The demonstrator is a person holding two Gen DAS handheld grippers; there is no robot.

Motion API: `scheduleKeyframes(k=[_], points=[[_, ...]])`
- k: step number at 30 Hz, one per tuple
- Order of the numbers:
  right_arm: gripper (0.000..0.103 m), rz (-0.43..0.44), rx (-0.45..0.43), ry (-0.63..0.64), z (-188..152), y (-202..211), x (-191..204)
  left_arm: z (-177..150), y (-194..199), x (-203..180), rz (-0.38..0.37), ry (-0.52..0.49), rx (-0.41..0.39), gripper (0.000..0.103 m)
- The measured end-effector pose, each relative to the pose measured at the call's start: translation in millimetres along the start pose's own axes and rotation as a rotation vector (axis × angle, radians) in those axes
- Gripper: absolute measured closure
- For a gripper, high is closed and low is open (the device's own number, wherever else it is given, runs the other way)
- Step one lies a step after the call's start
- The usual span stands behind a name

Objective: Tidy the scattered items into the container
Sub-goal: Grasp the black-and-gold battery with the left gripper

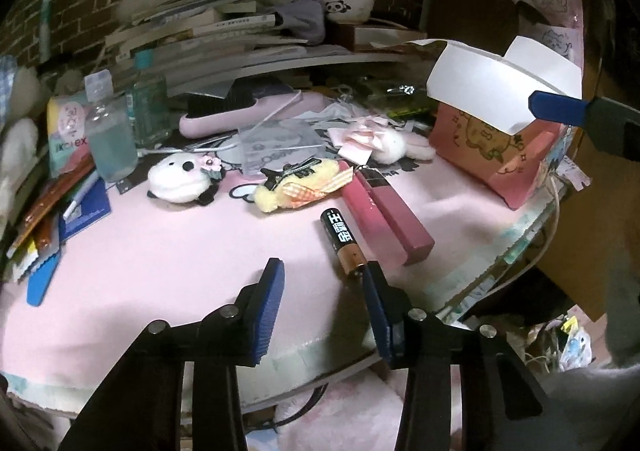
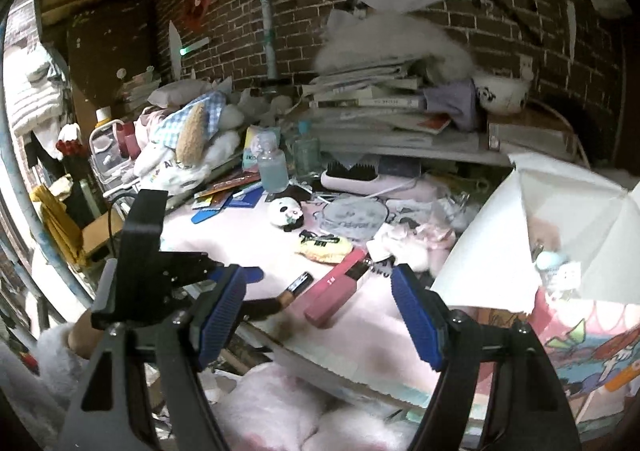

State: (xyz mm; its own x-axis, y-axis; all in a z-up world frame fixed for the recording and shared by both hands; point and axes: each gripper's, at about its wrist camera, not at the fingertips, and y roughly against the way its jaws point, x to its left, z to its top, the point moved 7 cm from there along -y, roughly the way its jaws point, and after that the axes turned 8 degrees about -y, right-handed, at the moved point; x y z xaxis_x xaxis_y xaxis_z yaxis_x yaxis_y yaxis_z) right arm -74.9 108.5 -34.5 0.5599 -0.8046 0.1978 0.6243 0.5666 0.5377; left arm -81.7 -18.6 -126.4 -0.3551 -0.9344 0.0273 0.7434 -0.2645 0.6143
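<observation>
My left gripper point(image 1: 322, 271) is open just above the pink table mat, its right finger touching the near end of a black and copper battery point(image 1: 342, 243). A pink lipstick tube point(image 1: 386, 211) lies right of the battery. A yellow plush clip point(image 1: 298, 187) and a panda plush point(image 1: 182, 179) lie behind. The pink paper bag point(image 1: 492, 155) with white flaps stands at the right. My right gripper point(image 2: 320, 287) is open near the table's front edge, left of the bag point(image 2: 568, 251); the battery point(image 2: 296, 285) and the lipstick point(image 2: 338, 285) lie beyond it.
A clear bottle point(image 1: 110, 135), a pink hairbrush point(image 1: 240, 111), a clear plastic case point(image 1: 276, 141) and a white plush with a ribbon point(image 1: 384, 141) crowd the back. Packets and a blue card point(image 1: 44, 279) lie at the left. Stacked books point(image 2: 380, 111) fill the shelf behind.
</observation>
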Motion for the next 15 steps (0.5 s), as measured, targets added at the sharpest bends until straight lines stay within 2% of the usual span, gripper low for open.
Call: scheduleKeyframes(k=[8, 12, 14, 15], points=[[0.030, 0.001, 0.017, -0.019, -8.3, -8.3, -3.3, 9.4, -11.5, -6.9, -0.011, -0.010, -0.009, 0.069], [0.030, -0.002, 0.014, -0.023, -12.0, -11.8, -1.6, 14.4, -18.8, -7.0, 0.029, -0.022, -0.005, 0.070], [0.030, 0.006, 0.022, -0.023, -15.0, -14.2, 0.5, 15.4, -20.4, -6.6, 0.042, -0.030, -0.005, 0.072], [0.030, 0.011, 0.026, -0.024, -16.2, -15.6, 1.2, 15.5, -20.8, -5.7, 0.046, -0.033, -0.006, 0.079]])
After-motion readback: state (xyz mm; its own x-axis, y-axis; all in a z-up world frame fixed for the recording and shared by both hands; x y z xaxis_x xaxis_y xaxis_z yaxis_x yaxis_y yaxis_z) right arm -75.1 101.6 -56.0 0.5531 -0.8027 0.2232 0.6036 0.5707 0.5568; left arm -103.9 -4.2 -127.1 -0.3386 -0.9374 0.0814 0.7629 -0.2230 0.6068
